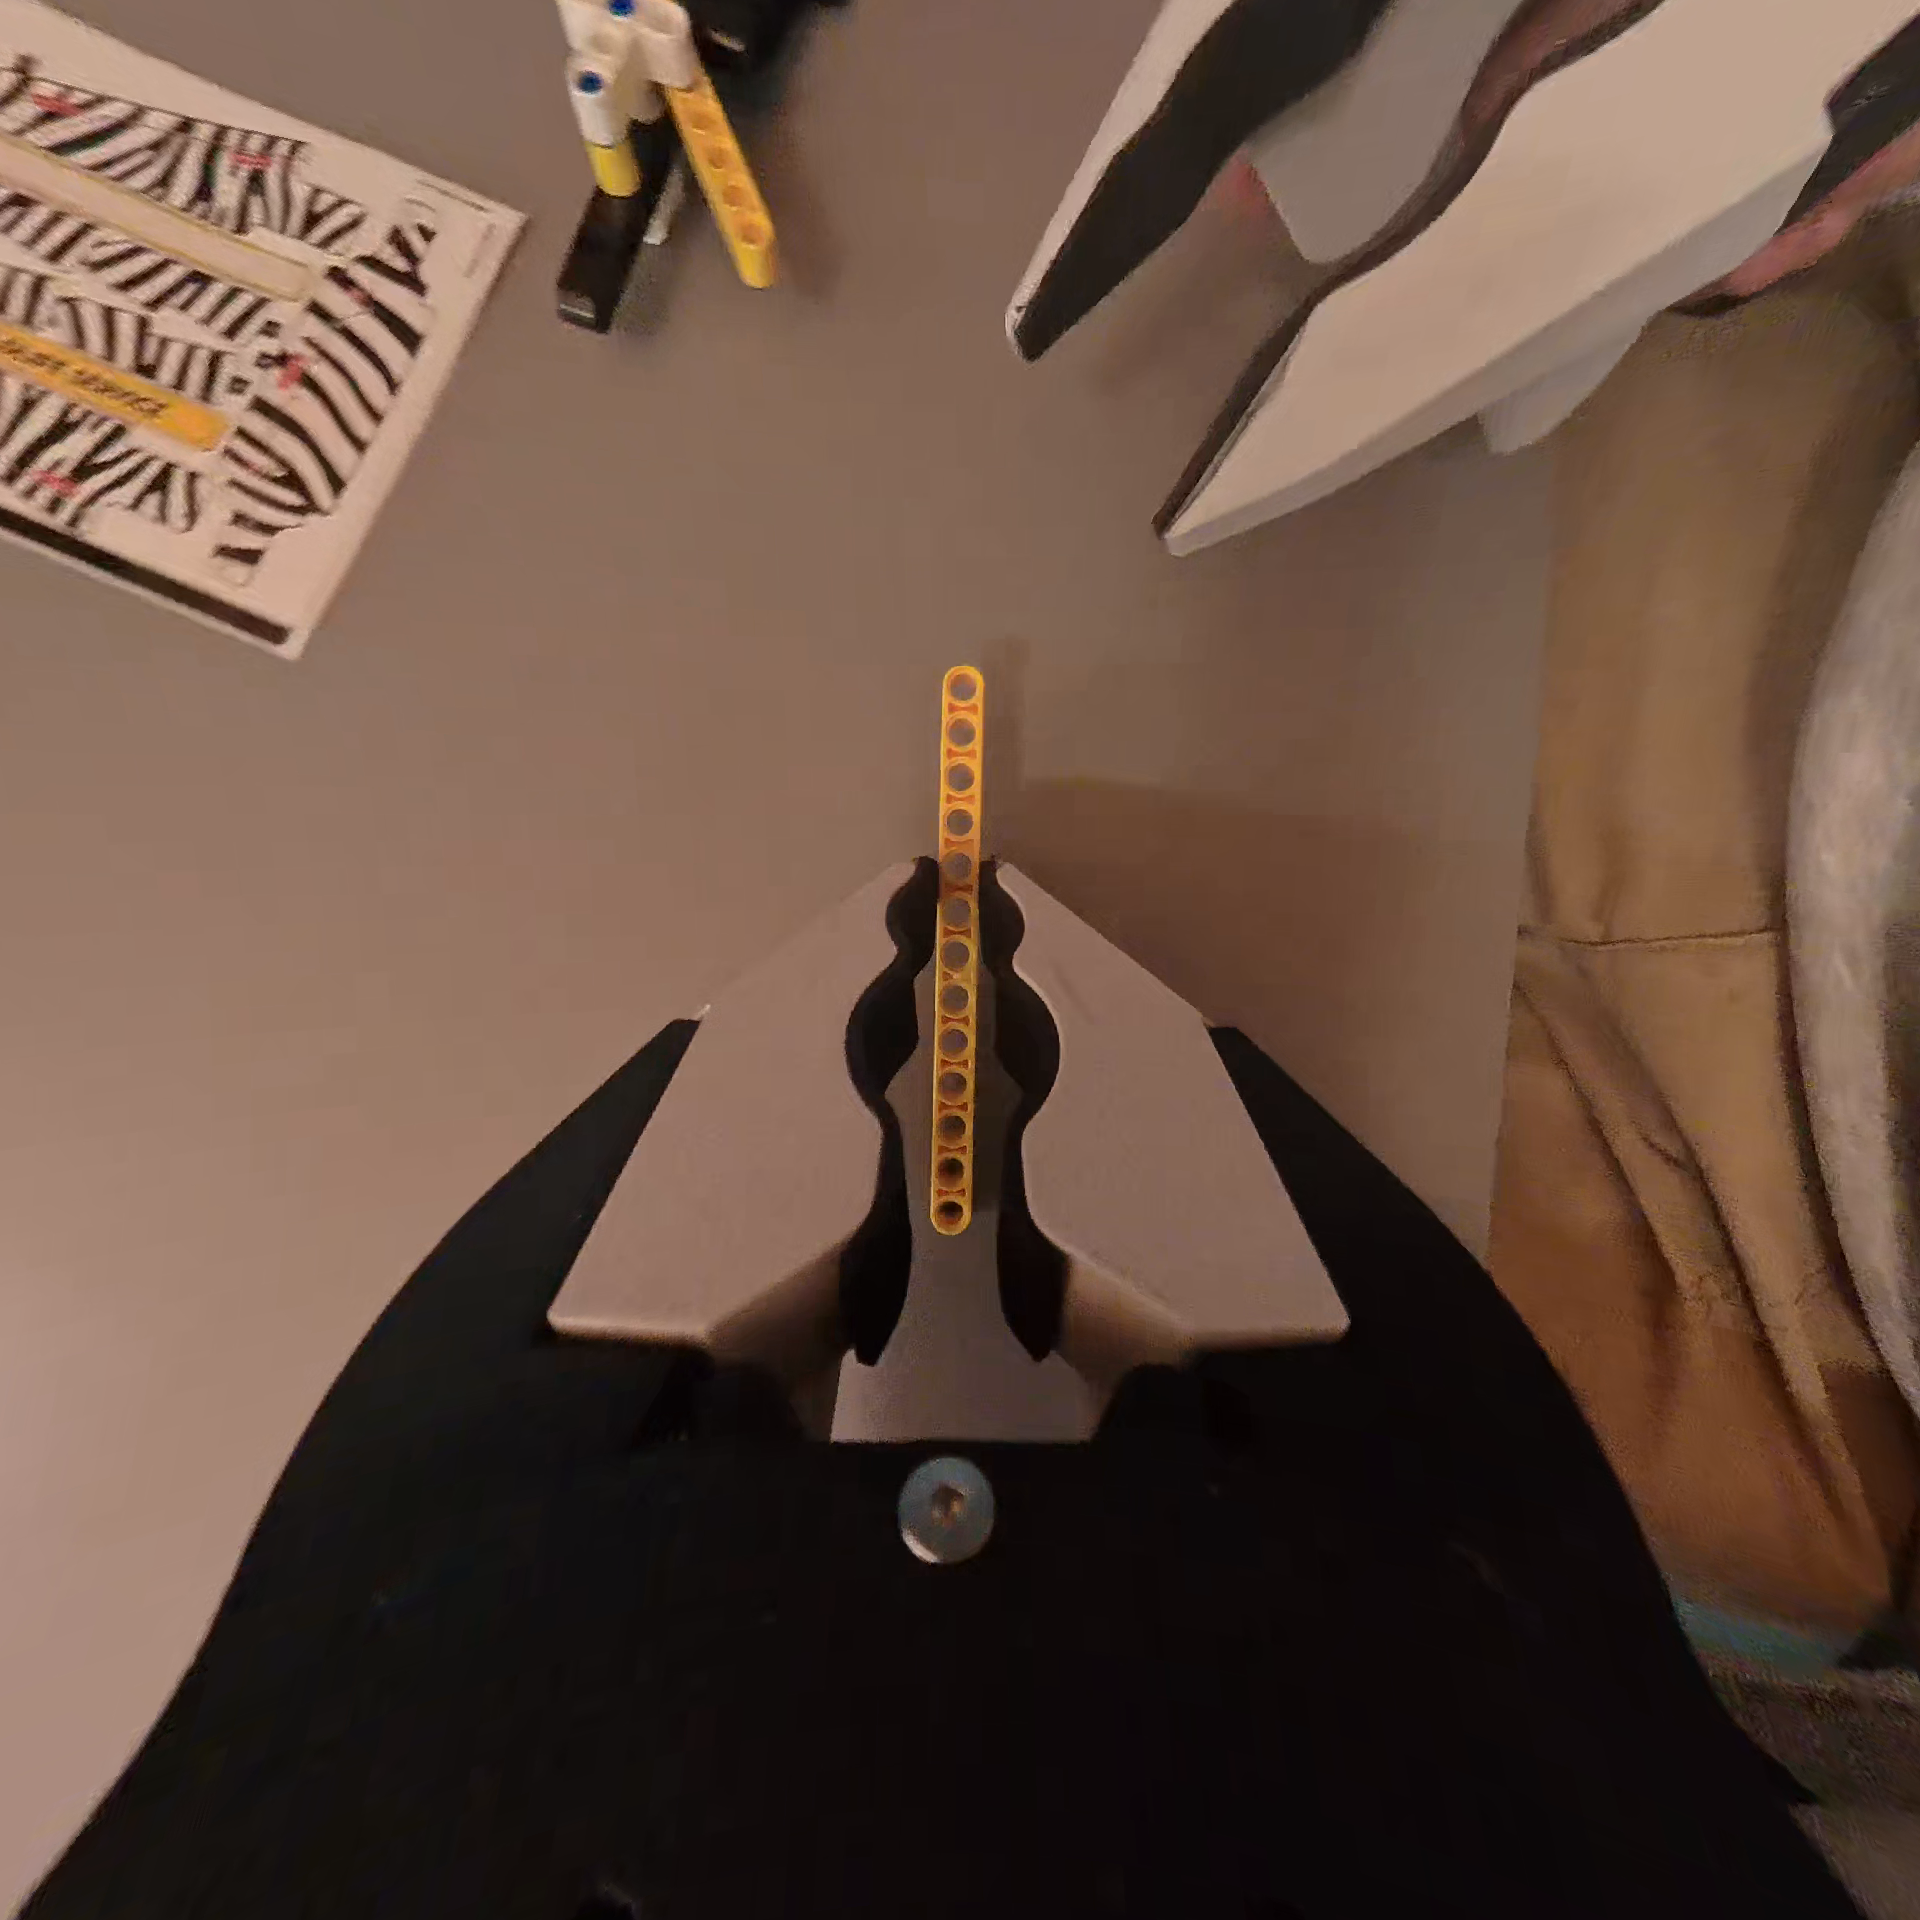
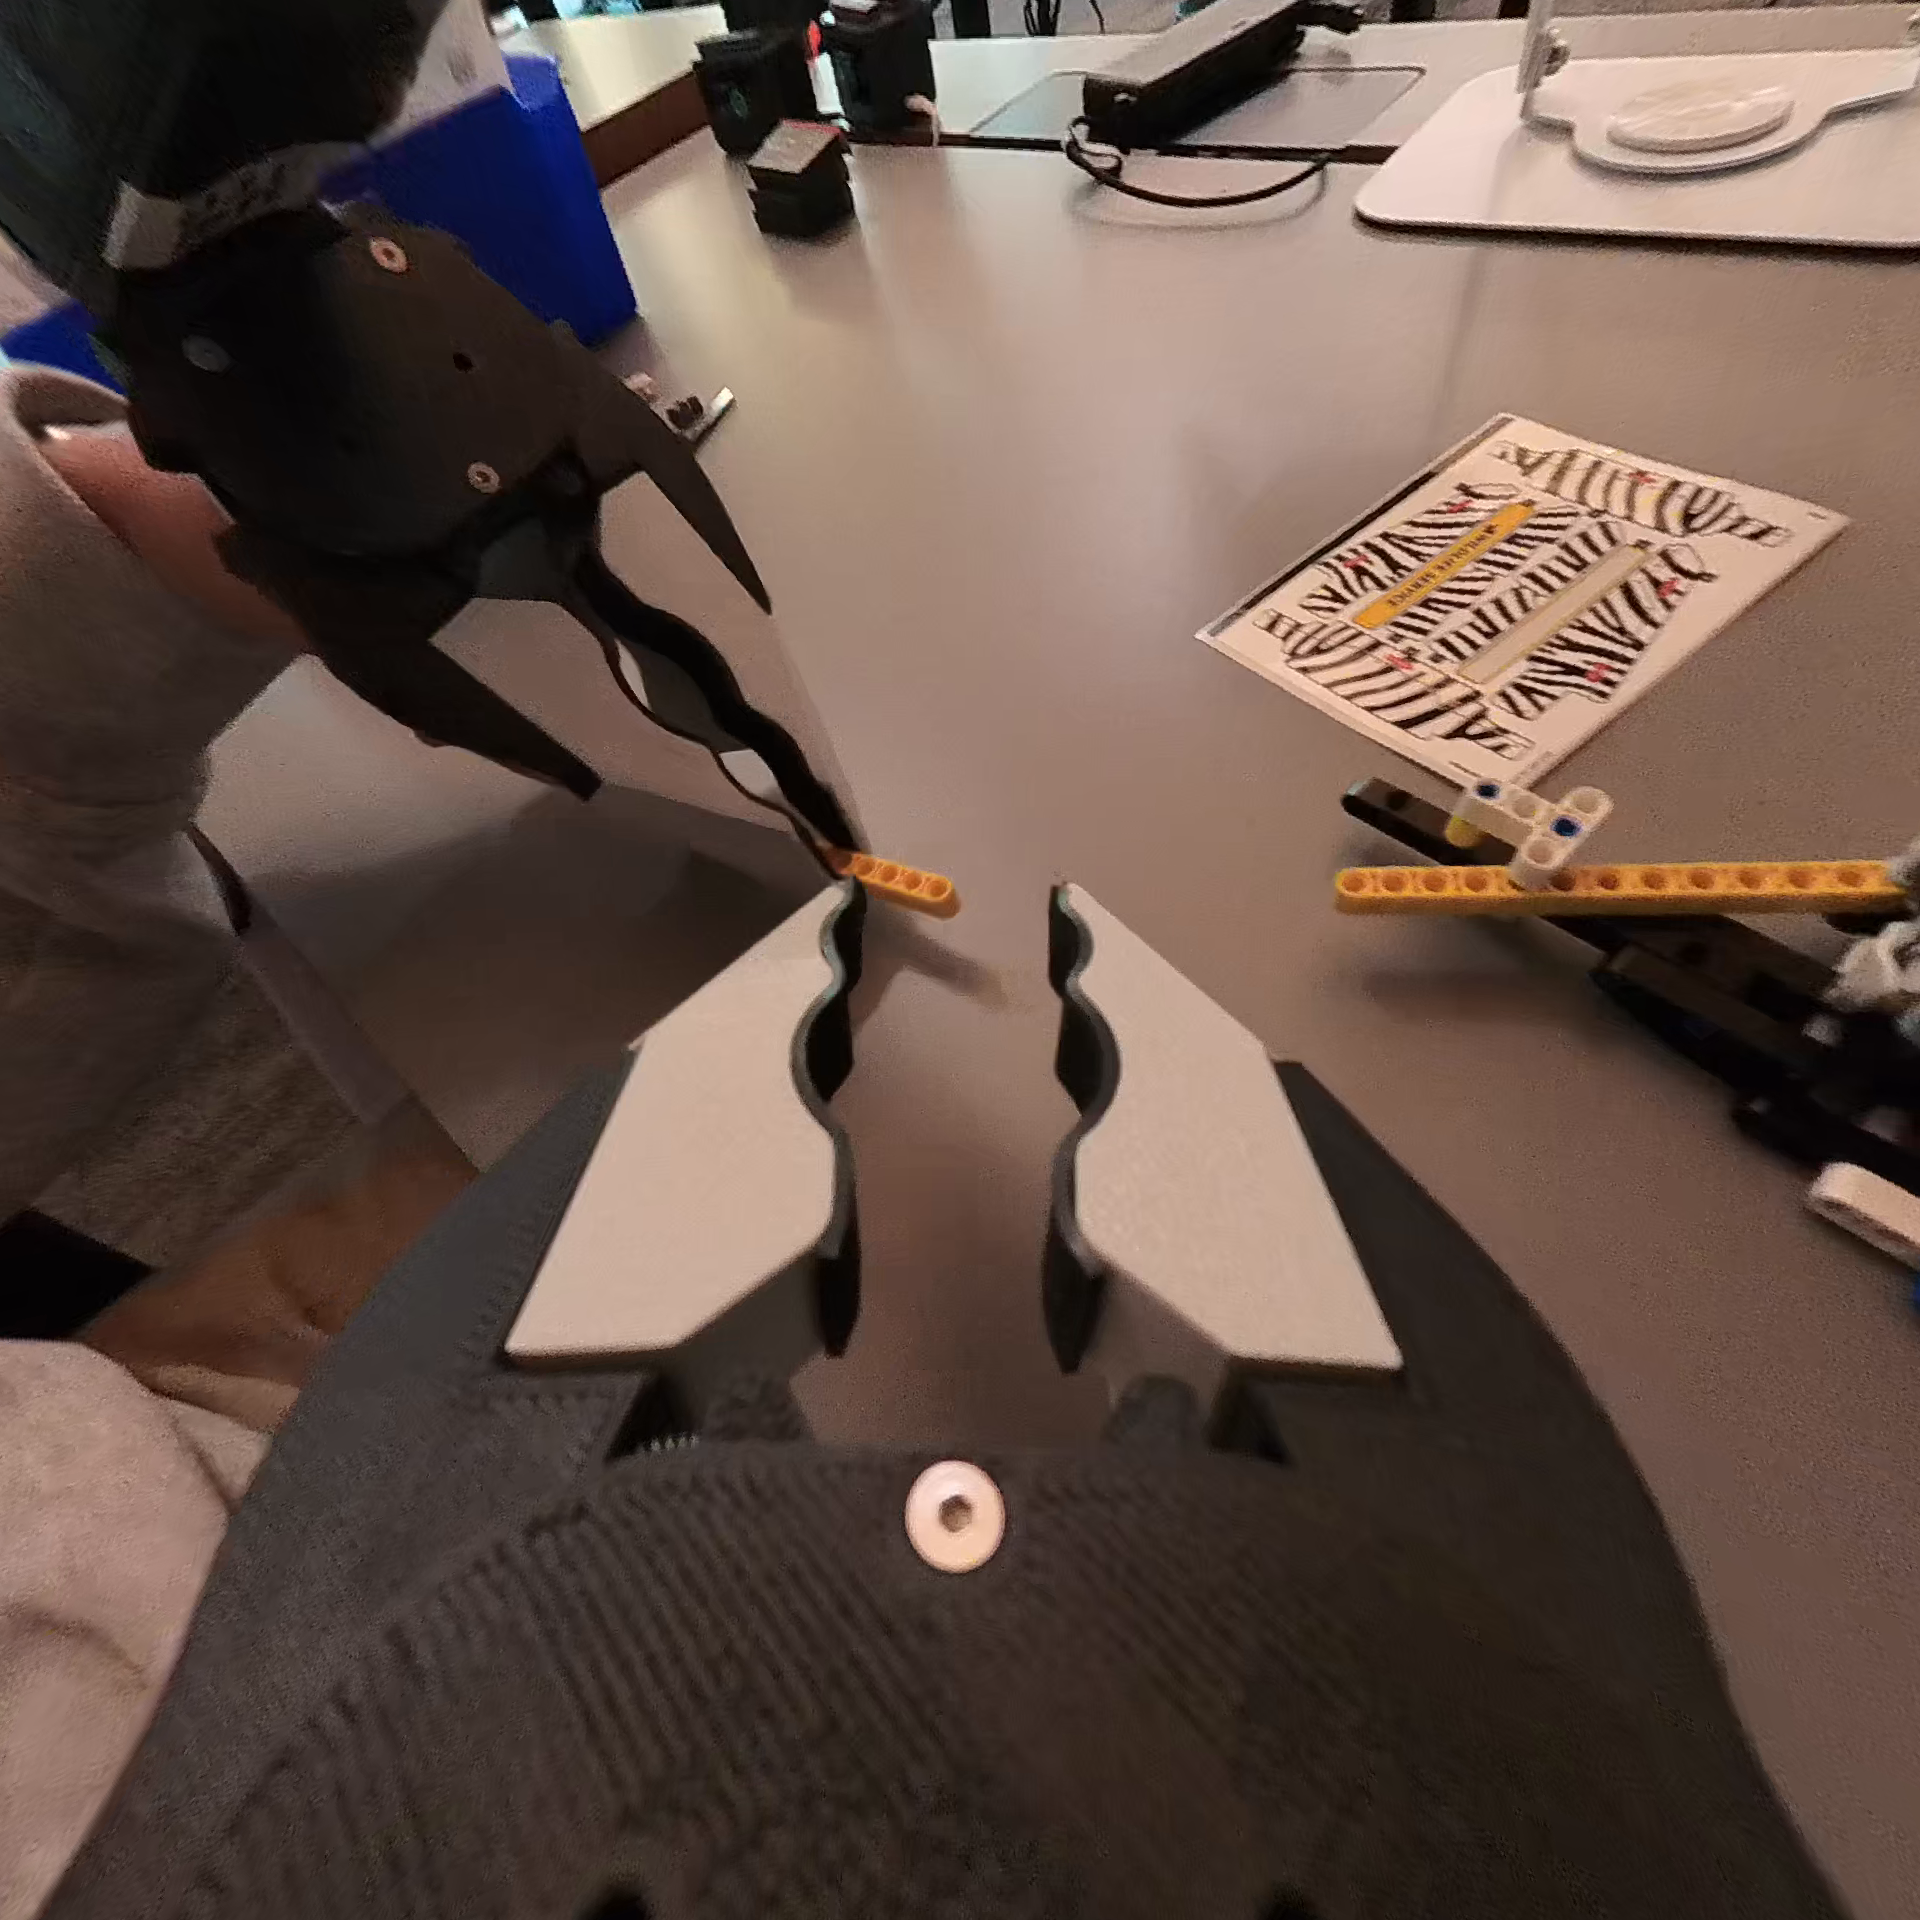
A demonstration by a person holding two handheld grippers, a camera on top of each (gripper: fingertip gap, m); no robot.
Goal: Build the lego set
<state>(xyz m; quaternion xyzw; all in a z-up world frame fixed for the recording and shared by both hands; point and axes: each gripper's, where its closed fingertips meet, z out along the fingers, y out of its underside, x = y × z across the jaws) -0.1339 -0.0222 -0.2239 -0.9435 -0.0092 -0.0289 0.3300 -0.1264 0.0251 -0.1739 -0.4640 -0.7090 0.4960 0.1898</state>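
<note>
My left gripper [image 1: 954, 864] is shut on a long yellow holed beam [image 1: 958, 935], which lies along its fingers and sticks out past the tips above the grey table [image 1: 727, 582]. The same beam's free end [image 2: 902, 883] shows in the right wrist view, held by the left gripper [image 2: 831, 836]. My right gripper [image 2: 954, 894] is open and empty, its tips just below and beside that free end. It also shows in the left wrist view [image 1: 1091, 426]. The partly built model [image 2: 1621, 894], with a yellow beam, white connectors and black parts, lies at the right; it also shows at the far top [image 1: 665, 156].
A zebra-striped sticker sheet [image 2: 1517, 603] lies on the table beyond the model, and at upper left in the left wrist view [image 1: 197, 343]. A blue bin [image 2: 520, 197], black blocks [image 2: 800, 166], a cable and a white stand base [image 2: 1662, 156] sit at the back. A person's beige sleeve [image 1: 1683, 1039] is close.
</note>
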